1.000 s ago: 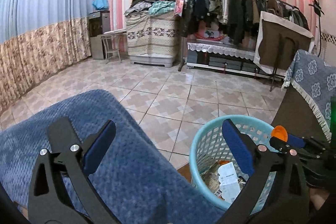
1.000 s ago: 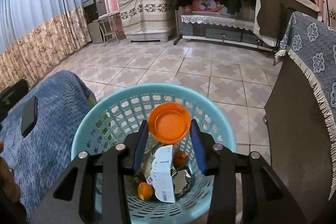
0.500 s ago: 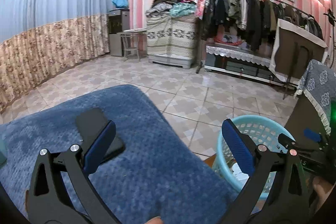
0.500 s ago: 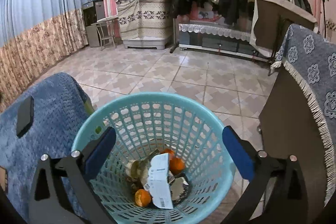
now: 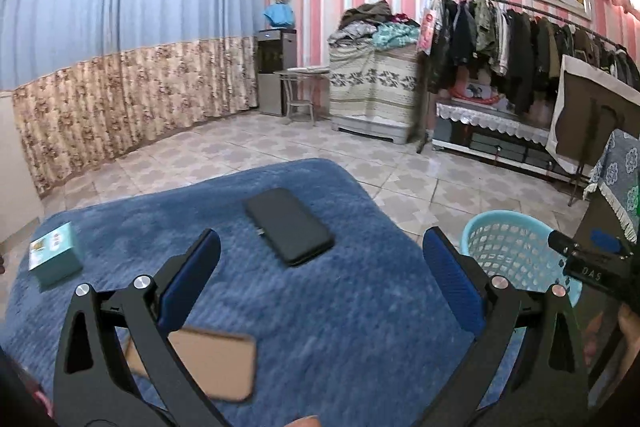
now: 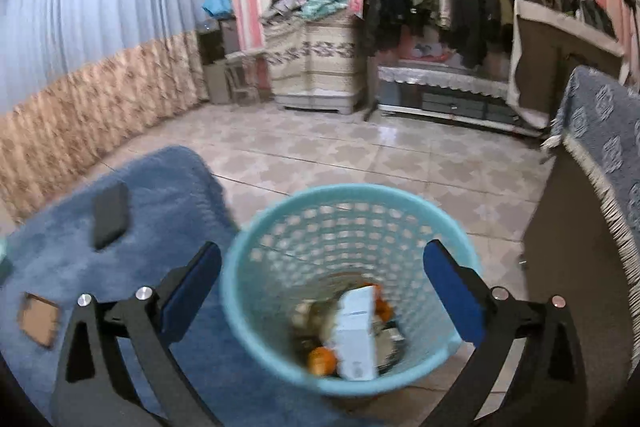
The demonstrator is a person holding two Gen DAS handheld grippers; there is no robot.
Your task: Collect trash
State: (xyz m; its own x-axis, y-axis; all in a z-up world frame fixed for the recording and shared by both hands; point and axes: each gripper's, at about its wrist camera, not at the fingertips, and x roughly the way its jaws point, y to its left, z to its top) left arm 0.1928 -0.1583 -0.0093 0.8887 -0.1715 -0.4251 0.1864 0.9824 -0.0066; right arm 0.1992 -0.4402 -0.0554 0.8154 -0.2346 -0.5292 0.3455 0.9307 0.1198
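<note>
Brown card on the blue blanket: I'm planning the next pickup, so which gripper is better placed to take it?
Probably left. The left gripper is open right over the brown card, while the right gripper, also open and empty, hangs over the teal trash basket.

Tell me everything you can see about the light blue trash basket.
The basket is a round, light blue plastic bin with latticed openwork walls and a solid rim, widening toward the top. It stands upright on the tiled floor, close beside the blue blanket and near a dark cabinet. Inside lie a white carton, orange fruit or peel and other blurred scraps. The right tool hangs over it with jaws wide open and empty, touching nothing. In the left view its rim shows beyond the blanket's edge.
</note>
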